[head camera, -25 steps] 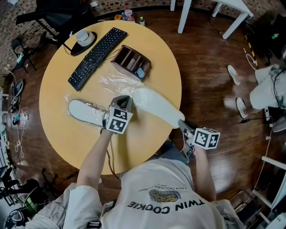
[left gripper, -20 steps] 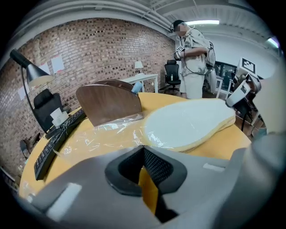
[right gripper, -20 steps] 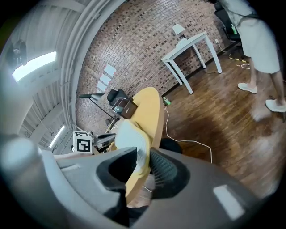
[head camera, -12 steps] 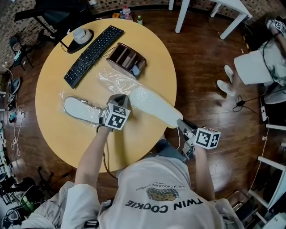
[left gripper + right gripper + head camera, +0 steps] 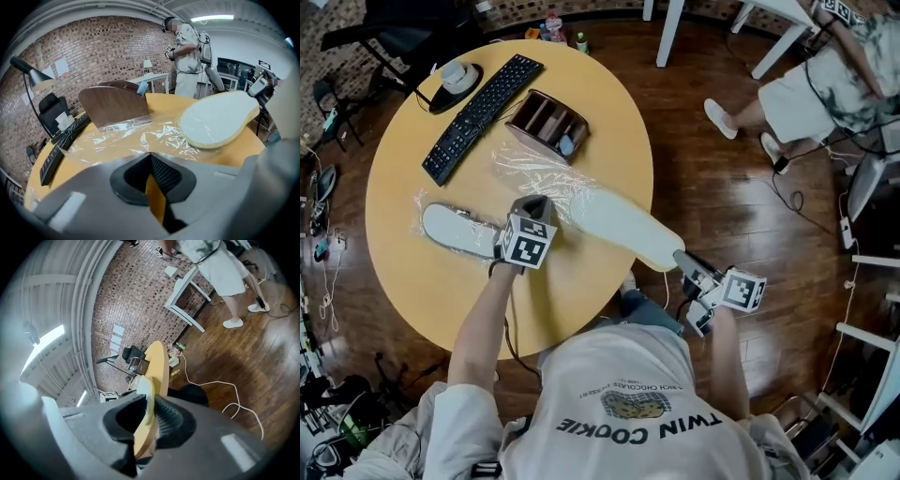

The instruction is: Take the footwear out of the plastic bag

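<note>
Clamps the near end of the white slipper (image 5: 619,225) in the right gripper (image 5: 682,259), with jaws just closing tighter on it — reaches from there over the table (image 5: 403,187) edge onto the plastic bag (image 5: 530,169). Pinches the bag's near edge in the left gripper (image 5: 538,202), tips together, beside a second slipper (image 5: 450,228).

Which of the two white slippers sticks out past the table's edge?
The right-hand slipper, pinched by the right gripper, whose jaws have just been closing on it. The left slipper lies wholly on the table.
</note>
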`<state>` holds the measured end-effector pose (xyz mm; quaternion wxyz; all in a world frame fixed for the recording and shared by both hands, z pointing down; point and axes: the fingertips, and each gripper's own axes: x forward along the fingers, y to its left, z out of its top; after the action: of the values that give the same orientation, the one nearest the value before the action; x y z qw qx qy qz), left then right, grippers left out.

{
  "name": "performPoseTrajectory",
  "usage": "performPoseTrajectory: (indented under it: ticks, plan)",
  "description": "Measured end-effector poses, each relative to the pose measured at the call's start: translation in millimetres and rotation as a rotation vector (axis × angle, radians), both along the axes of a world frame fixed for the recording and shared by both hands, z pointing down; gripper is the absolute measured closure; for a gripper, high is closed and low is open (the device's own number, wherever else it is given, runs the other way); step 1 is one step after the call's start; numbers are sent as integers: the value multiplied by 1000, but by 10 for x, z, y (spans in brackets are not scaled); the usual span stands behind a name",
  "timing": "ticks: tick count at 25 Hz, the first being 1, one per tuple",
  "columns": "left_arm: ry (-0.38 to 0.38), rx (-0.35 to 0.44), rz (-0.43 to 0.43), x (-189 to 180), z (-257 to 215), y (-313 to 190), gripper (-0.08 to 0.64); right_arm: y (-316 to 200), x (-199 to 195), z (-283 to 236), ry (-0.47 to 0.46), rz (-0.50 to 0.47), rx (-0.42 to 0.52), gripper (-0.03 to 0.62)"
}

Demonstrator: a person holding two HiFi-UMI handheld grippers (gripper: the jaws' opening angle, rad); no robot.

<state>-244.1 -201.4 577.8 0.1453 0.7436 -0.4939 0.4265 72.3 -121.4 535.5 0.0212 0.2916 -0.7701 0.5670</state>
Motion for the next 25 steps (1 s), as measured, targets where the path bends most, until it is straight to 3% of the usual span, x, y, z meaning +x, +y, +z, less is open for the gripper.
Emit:
performPoseTrajectory:
  ticks: [17,25]
  plan:
    - [-25,-12,-24,37,17,-7,558,55,385,-661,-349,46,-9,543]
    - [-22,-12,-21,19,26,-14,558,-4,382,-1087,-471,53,53,543]
